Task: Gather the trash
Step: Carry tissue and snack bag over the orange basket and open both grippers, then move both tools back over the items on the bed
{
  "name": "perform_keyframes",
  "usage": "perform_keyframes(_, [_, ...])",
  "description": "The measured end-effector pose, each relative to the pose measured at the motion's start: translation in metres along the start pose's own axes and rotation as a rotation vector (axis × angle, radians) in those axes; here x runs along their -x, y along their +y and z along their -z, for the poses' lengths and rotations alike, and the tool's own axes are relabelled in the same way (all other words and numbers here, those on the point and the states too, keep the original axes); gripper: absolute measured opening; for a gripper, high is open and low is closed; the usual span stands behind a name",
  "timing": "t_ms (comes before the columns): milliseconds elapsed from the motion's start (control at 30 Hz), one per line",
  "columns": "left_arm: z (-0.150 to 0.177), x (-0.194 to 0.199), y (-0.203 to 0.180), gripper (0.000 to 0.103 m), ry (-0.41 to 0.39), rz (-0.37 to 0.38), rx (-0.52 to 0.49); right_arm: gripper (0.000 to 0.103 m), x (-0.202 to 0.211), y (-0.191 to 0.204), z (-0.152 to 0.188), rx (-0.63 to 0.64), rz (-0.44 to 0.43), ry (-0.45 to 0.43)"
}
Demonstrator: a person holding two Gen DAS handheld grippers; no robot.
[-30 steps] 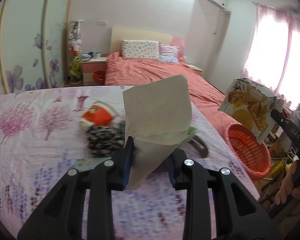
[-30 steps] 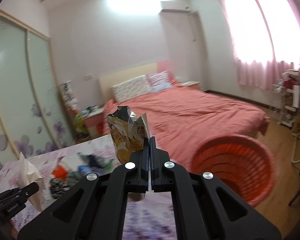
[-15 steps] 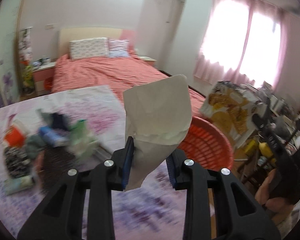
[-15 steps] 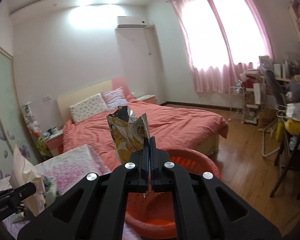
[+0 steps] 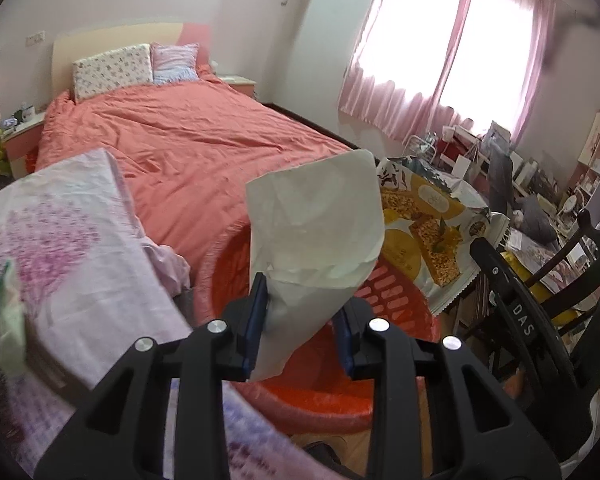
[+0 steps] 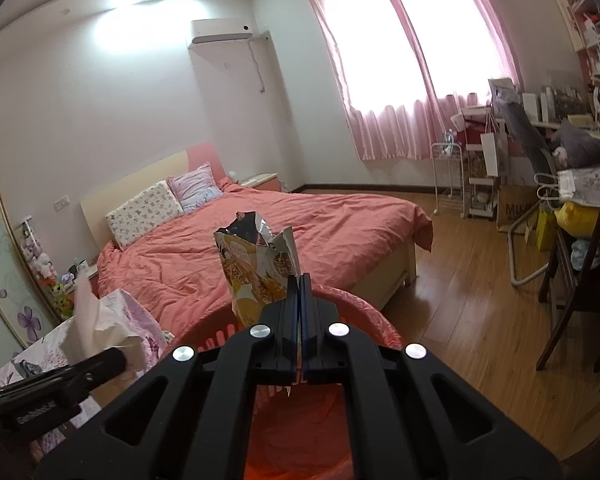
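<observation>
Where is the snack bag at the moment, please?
The snack bag is pinched in the right gripper, held above the red basket beside the bed; the left wrist view shows it right of the tissue.

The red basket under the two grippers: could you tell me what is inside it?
The red basket shows only bare orange-red plastic inside; no trash is visible. The right gripper and snack bag cover part of its floor.
</observation>
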State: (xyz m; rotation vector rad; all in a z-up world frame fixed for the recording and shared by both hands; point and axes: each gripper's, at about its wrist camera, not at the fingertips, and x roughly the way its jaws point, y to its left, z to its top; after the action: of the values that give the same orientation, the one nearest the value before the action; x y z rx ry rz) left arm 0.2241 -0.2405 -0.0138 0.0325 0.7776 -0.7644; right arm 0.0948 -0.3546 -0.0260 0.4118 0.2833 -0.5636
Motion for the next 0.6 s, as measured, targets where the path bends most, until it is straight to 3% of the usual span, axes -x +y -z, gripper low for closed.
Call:
perform_keyframes(200, [0.000, -0.027, 0.007, 0.054, 0.034, -0.053, -0.004, 0.007, -0.012, -0.003, 0.004, -0.016, -0.042, 0.071])
perform_keyframes(233, [0.001, -0.028, 0.009, 0.056, 0.037, -0.057, 0.000, 0.012, -0.012, -0.002, 0.005, -0.010, -0.040, 0.077])
perform_keyframes(333, [0.003, -0.033, 0.013, 0.062, 0.055, -0.059, 0.014, 0.042, -0.009, -0.002, 0.008, -0.008, -0.035, 0.086])
perform_keyframes(600, [0.010, -0.013, 0.021, 0.068, 0.040, -0.124, -0.014, 0.047, -0.001, 0.000, 0.000, 0.012, -0.001, 0.088])
